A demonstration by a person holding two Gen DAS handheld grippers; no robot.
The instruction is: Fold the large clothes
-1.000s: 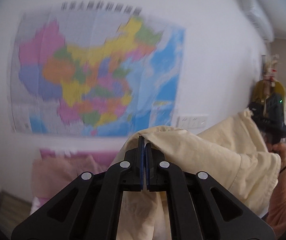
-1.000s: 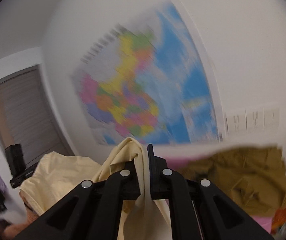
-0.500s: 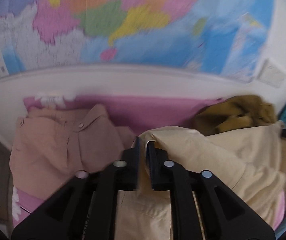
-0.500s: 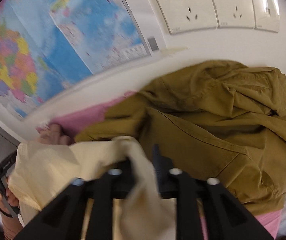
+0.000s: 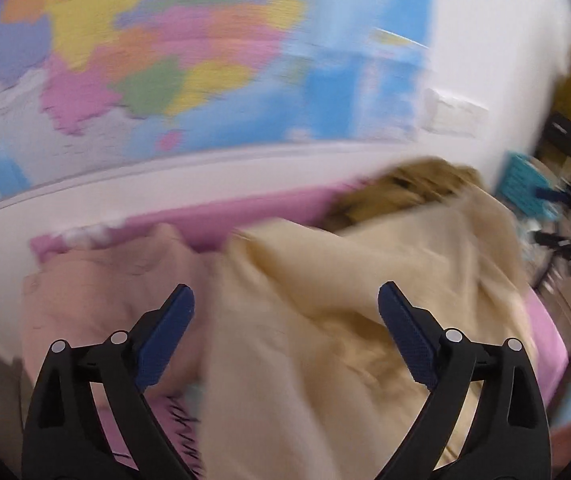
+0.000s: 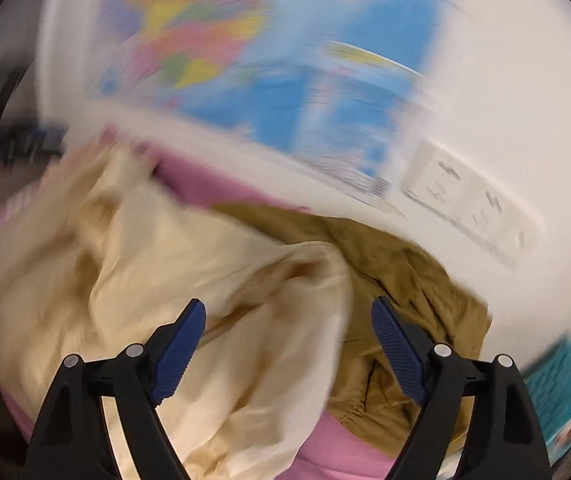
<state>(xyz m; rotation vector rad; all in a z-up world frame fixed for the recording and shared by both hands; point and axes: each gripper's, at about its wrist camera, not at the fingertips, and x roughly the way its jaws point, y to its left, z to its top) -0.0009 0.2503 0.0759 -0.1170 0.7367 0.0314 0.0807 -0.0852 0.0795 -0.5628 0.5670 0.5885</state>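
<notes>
Cream shirt (image 5: 325,320) crumpled, no clear axis; both grippers (image 5: 285,320) (image 6: 288,328) opening, unclamped.

**Black claws with blue ribbed pads**

The left claw (image 5: 286,305) is built of matte black plastic: two broad angular arms, each with a long triangular cut-out, joined by short links. Four round silver rivets mark the pivots, two on each side. Each finger ends in a dark blue pad (image 5: 167,336) with a fine ribbed, knurled face, tapering to a slanted tip. The right claw (image 6: 288,318) is the same make: black cut-out arms, four silver rivets, and blue textured pads (image 6: 395,346) on the inner faces. Both are blurred at the edges. No cables or markings show on either claw.
</notes>
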